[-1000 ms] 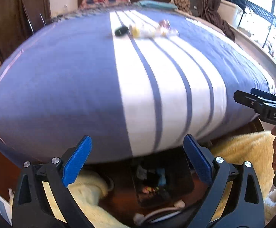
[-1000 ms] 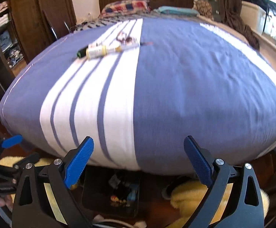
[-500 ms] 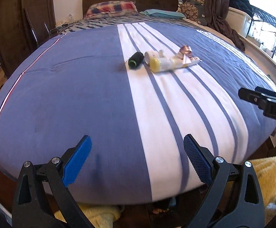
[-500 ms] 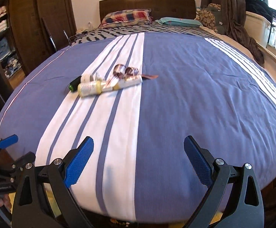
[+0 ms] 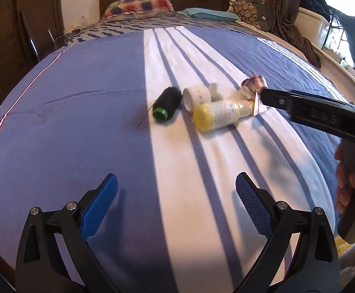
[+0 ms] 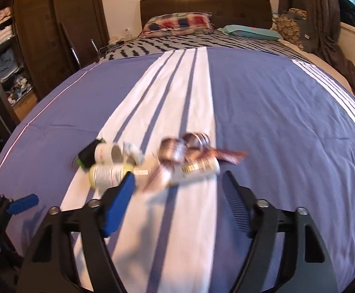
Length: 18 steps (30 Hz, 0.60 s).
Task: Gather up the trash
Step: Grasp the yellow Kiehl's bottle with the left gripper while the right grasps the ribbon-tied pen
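bed (image 5: 67, 112) | covered by a blue cover with white stripes | on the white band a small heap is seen: black thread spool (image 5: 167, 103), white roll (image 5: 196, 96), yellow-capped bottle (image 5: 217, 115), shiny ribbon (image 6: 184, 147) | items lie touching or just beside each other | pillows (image 6: 177, 23) at the headboard

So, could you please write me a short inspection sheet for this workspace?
Surface: striped blue and white bedspread.
Job's things: black thread spool, yellow-capped bottle, white tape roll, shiny ribbon, clustered together.
Clutter: nothing seen.
Grippers: left tongs open, empty; right tongs closing, nearing the cluster, nothing gripped.
Cables: cords near the plaid pillow.
Surroundings: headboard, wardrobe, curtain.
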Available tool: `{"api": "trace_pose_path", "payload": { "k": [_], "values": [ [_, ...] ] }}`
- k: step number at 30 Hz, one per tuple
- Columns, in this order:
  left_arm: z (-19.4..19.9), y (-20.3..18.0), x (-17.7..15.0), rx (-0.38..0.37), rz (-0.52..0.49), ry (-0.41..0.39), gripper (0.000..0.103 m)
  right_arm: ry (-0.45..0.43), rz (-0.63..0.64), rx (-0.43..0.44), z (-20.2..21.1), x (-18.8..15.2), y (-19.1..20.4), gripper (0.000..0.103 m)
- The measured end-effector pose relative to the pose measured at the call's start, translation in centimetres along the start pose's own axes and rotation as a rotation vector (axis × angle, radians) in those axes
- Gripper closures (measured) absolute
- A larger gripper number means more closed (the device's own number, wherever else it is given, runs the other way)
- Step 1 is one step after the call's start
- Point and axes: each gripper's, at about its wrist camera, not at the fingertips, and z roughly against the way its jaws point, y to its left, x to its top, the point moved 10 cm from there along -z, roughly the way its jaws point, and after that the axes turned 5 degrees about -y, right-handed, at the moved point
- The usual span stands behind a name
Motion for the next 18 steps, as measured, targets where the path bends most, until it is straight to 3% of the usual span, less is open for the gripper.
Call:
{"api": "trace_pose_path", "payload": {
  "k": [6,11,18],
  "values": [
    [-1.8,-1.1,1.3,-0.041,0.019,0.006,0.011,0.016,-0.007,-0.005,-2.3,1.1,-0.3,0.062],
    [-3.4,-2.5,2.6,-0.061,0.025,0.009,0.011,0.017,0.004,0.001,-3.2,1.5,-0.5,0.091],
    [-5.5,-4.8,3.9,-0.092,0.042,0.026,0.011,-0.051,-0.007,-0.018,-1.0,3.4,-2.7,0.096]
  ]
}}
